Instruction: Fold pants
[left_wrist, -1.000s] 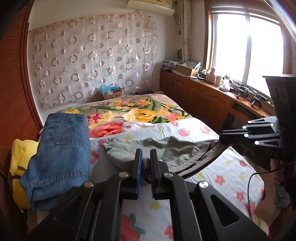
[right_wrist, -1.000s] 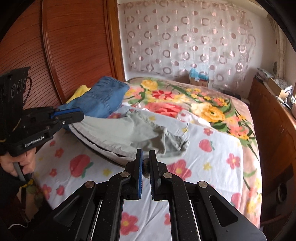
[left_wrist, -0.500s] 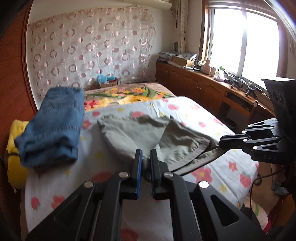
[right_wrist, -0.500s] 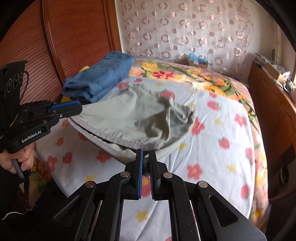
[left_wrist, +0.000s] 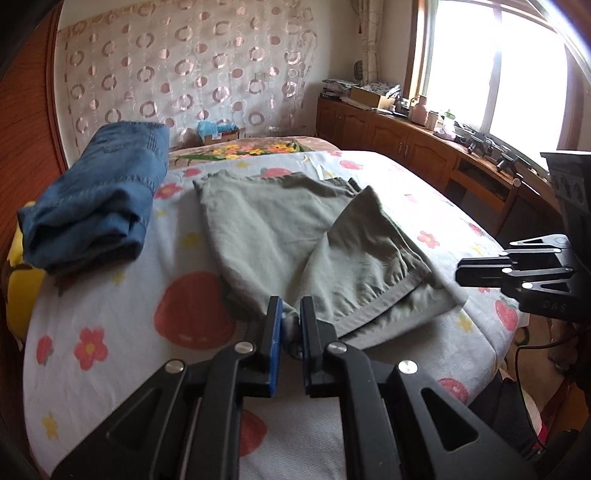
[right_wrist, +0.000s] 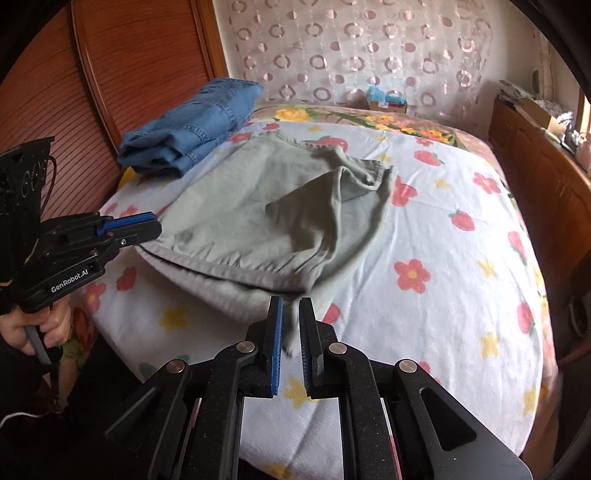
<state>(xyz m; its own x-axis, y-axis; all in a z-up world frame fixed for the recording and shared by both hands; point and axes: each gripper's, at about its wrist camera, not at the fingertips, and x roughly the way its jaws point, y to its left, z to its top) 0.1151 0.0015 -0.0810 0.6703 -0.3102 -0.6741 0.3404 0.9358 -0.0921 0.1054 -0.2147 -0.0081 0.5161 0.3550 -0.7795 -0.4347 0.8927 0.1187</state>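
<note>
The grey-green pants (left_wrist: 280, 229) lie spread on the bed (left_wrist: 110, 332), over its white sheet printed with flowers and strawberries. One part is folded across the rest, so a darker flap sits diagonally on top with the waistband edge running along the near side.

In the left wrist view the left gripper (left_wrist: 291, 314) sits at 6 o'clock, its fingers (left_wrist: 275, 325) narrow and pinched on the near corner of the pants, a small fold of fabric showing between them. The right gripper (left_wrist: 480, 271) enters at 3 o'clock, its tips just beside the other near corner of the cloth.

In the right wrist view the right gripper (right_wrist: 291, 317) is at 6 o'clock, fingers (right_wrist: 276, 332) narrow, holding a hanging bit of the pants (right_wrist: 258, 206) edge. The left gripper (right_wrist: 147, 229) reaches in from 9 o'clock, closed on the waistband corner, held by a hand (right_wrist: 40, 328) at 8 o'clock.

Folded blue jeans (left_wrist: 96, 206) rest on the bed at 10 o'clock of the pants, apart from them, beside a wooden headboard (right_wrist: 147, 74).
</note>
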